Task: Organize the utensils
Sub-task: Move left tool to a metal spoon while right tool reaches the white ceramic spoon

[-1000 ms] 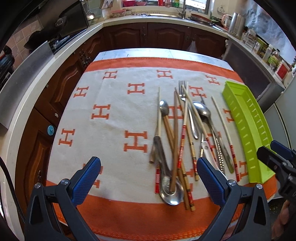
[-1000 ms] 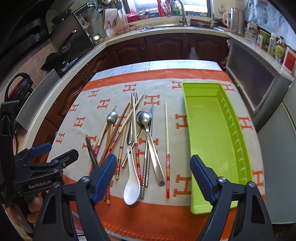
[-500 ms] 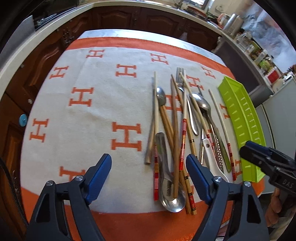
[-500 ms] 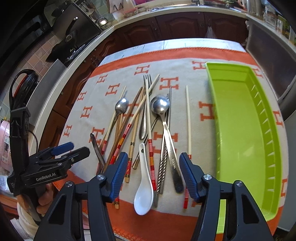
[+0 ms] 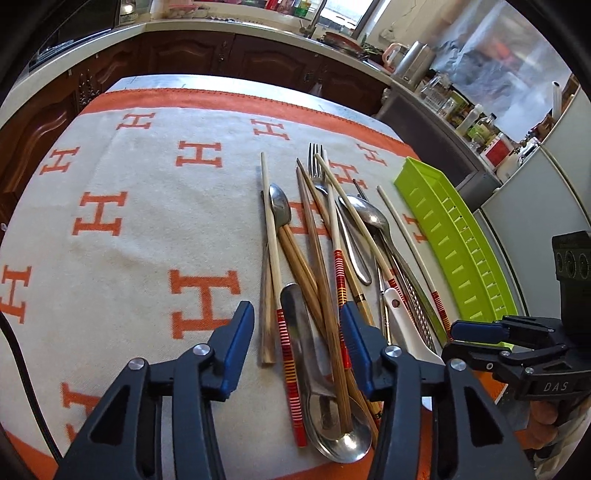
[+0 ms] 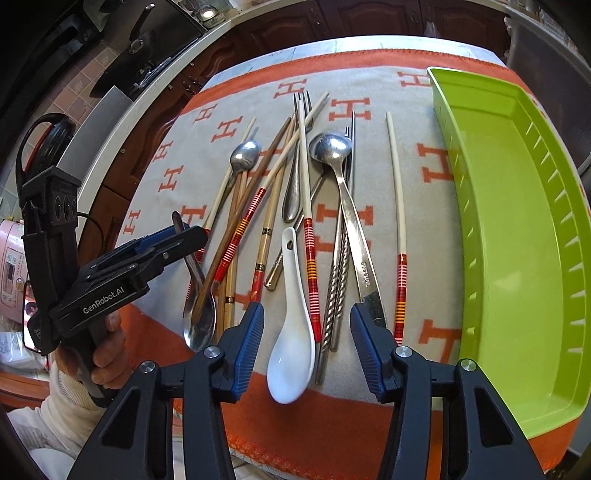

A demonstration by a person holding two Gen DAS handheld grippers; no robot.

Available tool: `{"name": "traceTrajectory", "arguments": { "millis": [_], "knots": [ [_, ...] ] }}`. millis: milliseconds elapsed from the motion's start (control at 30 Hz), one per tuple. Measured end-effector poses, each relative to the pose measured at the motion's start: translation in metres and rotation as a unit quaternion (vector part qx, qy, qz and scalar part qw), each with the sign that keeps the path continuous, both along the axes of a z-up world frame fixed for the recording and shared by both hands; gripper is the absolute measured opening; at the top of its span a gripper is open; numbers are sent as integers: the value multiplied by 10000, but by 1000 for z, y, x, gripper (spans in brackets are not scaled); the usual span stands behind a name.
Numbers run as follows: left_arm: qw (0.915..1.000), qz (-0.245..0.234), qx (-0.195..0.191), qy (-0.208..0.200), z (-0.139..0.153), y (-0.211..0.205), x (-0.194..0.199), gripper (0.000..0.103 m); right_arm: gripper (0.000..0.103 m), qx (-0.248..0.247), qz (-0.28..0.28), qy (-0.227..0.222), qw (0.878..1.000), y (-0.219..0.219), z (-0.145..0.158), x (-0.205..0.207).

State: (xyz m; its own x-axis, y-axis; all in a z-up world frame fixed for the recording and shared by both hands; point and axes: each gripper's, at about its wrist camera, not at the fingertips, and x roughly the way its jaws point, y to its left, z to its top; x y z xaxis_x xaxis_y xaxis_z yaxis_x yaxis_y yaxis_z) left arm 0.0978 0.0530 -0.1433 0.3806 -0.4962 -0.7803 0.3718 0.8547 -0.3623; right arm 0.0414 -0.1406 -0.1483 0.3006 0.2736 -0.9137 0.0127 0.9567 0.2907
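A heap of utensils lies on the orange-and-white cloth: chopsticks with red bands, wooden chopsticks, a large steel spoon, a fork, and a white ceramic spoon. My left gripper is open, its fingers low on either side of the large spoon's handle. My right gripper is open, straddling the white spoon and twisted steel chopsticks. The empty green tray lies to the right of the heap.
The cloth covers a table ringed by dark wood cabinets and a pale counter. A grey appliance and a white fridge stand to the right. The cloth's near edge lies just under both grippers.
Both grippers have moved forward and down over the near end of the heap. Their jaws have narrowed but stay open. The utensils have not moved.
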Motion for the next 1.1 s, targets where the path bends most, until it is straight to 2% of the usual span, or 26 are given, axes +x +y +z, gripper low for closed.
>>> {"name": "traceTrajectory", "arguments": {
  "millis": [233,567,667,967,1100],
  "knots": [
    [9988,-157,-203,-420,5,0,-6,45,50,-19,-6,91,10000,1,-2,-1],
    [9964,-475,-615,-344,-2,-3,-6,23,49,10,-53,187,9998,-1,-9,-8],
    [9965,-505,-584,-330,-5,-6,-8,13,44,64,-58,237,9997,-2,-12,-11],
    [9975,-304,-533,-352,-13,-9,-13,9,35,89,-9,274,9996,2,-19,-18],
    [9982,-223,-421,-371,-11,-10,-14,9,19,-63,30,211,9998,6,-19,-21]
  ]
}}
